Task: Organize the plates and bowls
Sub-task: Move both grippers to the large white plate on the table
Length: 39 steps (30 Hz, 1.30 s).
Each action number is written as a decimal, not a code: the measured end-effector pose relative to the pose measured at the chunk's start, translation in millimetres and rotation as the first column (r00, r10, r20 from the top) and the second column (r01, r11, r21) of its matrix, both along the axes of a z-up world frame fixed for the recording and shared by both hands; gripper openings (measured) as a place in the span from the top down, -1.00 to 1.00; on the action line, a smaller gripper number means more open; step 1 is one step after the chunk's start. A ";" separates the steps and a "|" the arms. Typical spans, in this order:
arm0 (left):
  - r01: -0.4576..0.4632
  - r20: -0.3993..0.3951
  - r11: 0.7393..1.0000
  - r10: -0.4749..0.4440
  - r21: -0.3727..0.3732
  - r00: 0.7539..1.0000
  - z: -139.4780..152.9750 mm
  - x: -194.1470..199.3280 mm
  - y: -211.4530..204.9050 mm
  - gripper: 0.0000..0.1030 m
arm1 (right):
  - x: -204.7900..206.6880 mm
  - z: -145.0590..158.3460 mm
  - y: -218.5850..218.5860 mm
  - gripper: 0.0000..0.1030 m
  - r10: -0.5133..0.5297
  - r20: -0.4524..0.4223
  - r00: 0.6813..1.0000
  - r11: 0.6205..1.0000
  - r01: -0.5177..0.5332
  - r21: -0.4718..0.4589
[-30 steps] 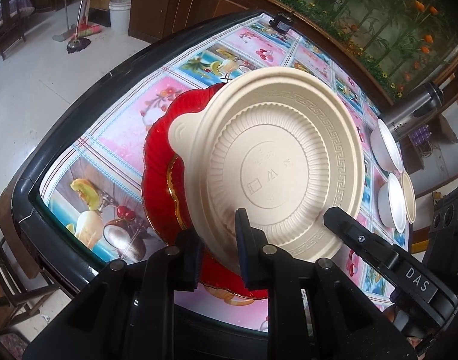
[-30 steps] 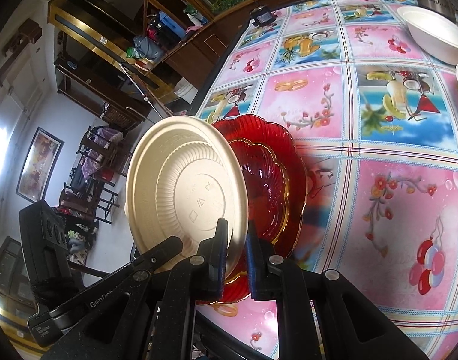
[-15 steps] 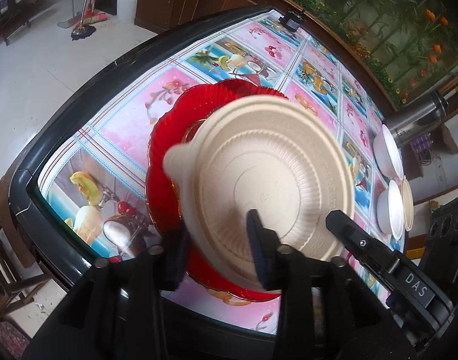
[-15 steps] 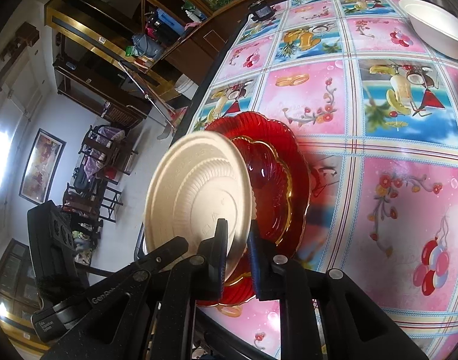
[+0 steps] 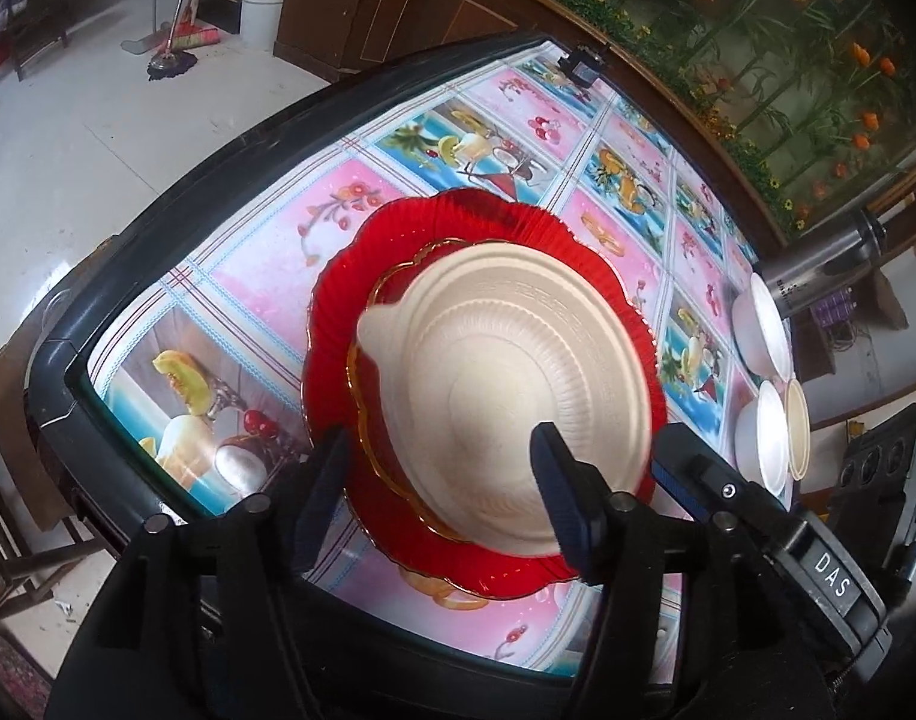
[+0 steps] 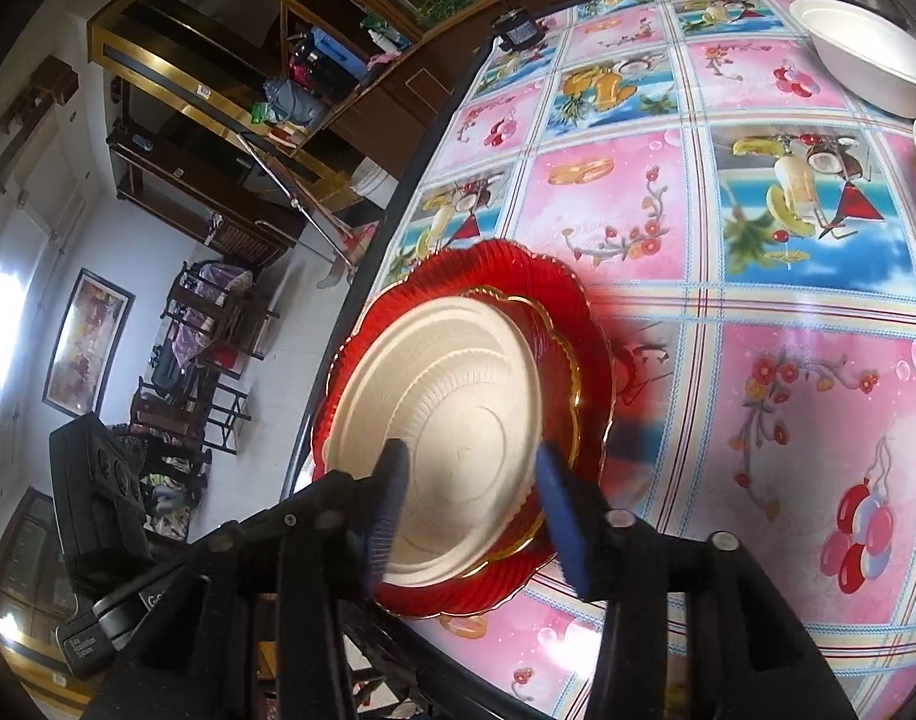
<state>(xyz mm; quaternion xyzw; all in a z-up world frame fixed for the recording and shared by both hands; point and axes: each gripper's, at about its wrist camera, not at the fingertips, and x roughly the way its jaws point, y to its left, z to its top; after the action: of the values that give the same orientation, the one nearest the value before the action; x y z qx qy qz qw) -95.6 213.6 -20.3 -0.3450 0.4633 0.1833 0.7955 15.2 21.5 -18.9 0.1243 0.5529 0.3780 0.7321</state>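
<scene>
A round beige plate (image 5: 505, 372) (image 6: 446, 414) with a small tab lies on a smaller gold-rimmed red plate (image 5: 365, 414) (image 6: 556, 354). That one sits in a large fluted red plate (image 5: 458, 228) (image 6: 505, 276) near the table's corner. My left gripper (image 5: 437, 456) hovers over the beige plate's near rim. Its jaws are opening and stand apart, with the pads off the plate. My right gripper (image 6: 469, 468) is at the same rim from the other side. Its jaws are also opening, and nothing is pinched between them. Each gripper's body shows in the other's view.
White bowls (image 5: 763, 324) (image 5: 769, 432) and a beige bowl (image 5: 796, 426) stand at the far right beside a steel flask (image 5: 829, 264); one white bowl (image 6: 859, 54) shows in the right wrist view. A small black device (image 5: 583, 63) sits at the far edge. The table's dark rim (image 5: 158, 210) lies close by.
Both grippers were shut on the tilted beige plate's rim. The plate came down flat onto the red plates, and both pairs of jaws have spread apart and let it go.
</scene>
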 end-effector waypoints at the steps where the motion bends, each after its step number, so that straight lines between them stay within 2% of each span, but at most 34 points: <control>1: -0.004 0.005 1.000 0.004 0.007 1.000 2.3 -0.8 -0.4 -0.28 | 0.2 1.1 -1.6 -0.16 -0.007 0.003 1.000 1.000 0.007 0.001; 6: -0.072 0.093 0.993 0.063 0.095 0.994 26.2 -7.8 -5.6 -0.48 | 4.7 6.7 -14.0 -0.46 -0.043 -0.013 0.999 0.998 0.044 0.053; 8: -0.085 0.128 0.987 0.067 0.133 0.989 36.0 -6.4 -11.4 -0.58 | 6.5 8.7 -21.6 -0.65 -0.064 -0.018 0.998 0.995 0.066 0.075; 11: -0.055 0.160 0.987 0.030 0.151 0.987 44.4 3.4 -22.7 -0.63 | 9.3 11.6 -37.2 -0.79 -0.096 -0.027 0.995 0.988 0.098 0.117; 15: 0.049 0.161 0.986 -0.075 0.159 0.984 50.6 30.3 -49.8 -0.63 | 17.1 12.3 -68.0 -0.97 -0.142 -0.071 0.987 0.971 0.153 0.181; 21: 0.209 0.125 0.971 -0.223 0.120 0.967 42.8 79.3 -102.1 -0.63 | 28.5 14.0 -135.8 -0.99 -0.266 -0.084 0.960 0.939 0.278 0.203; 27: 0.338 0.087 0.939 -0.343 0.070 0.935 32.2 124.9 -157.1 -0.63 | 46.3 12.7 -215.6 -0.99 -0.426 -0.102 0.899 0.873 0.438 0.215; 34: 0.427 0.062 0.902 -0.431 0.059 0.900 17.6 170.8 -209.0 -0.63 | 66.3 5.6 -283.5 -0.99 -0.564 -0.126 0.816 0.787 0.577 0.217; 39: 0.445 0.036 0.890 -0.450 0.094 0.892 7.9 194.1 -232.1 -0.62 | 83.0 -1.5 -298.8 -0.99 -0.591 -0.128 0.796 0.772 0.605 0.196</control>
<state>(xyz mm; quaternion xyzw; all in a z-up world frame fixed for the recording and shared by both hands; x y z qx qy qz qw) 98.5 -18.5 -12.4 -0.2005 0.4992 0.0043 0.8429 98.2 -277.3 -20.3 0.3874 0.4591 0.1825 0.7784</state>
